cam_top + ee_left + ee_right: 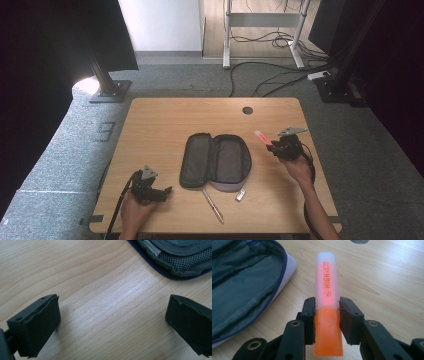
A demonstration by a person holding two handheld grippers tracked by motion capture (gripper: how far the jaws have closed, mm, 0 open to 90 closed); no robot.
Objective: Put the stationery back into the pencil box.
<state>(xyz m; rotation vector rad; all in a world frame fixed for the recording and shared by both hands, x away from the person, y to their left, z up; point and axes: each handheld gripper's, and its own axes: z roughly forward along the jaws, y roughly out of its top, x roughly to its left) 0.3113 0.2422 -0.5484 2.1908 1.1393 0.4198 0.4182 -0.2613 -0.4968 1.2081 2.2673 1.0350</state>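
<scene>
Two hand-held grippers work over one wooden table [165,120], each carried by a person's hand entering from the near edge.

Right gripper [274,148]: raised above the table's right part, jaws clamped on an orange highlighter [263,137]. In the right gripper view the highlighter [327,302] is pinched between the two pads where the frosted cap meets the orange body; the cap end points away from the gripper and bears the print "HIGH LIGHTER", while the orange tail sticks back between the jaw arms.

Left gripper [167,190]: low over the table's near left corner, jaws spread wide with only bare wood between them, holding nothing. The left gripper view has a corner of the pencil case [175,257] at its upper right, well apart from either jaw.

Pencil case [216,160]: dark grey, unzipped and lying open flat at the table's middle, blue zip along its rim, mesh pocket inside. It lies left of the held highlighter, apart from it.

Pen [213,205]: silver, lying on the wood just in front of the case, slanted toward the near edge.

Small silver item [240,195]: beside the pen, near the case's right front corner; too small to identify.

Round cable hole [247,110]: near the table's far edge.
</scene>
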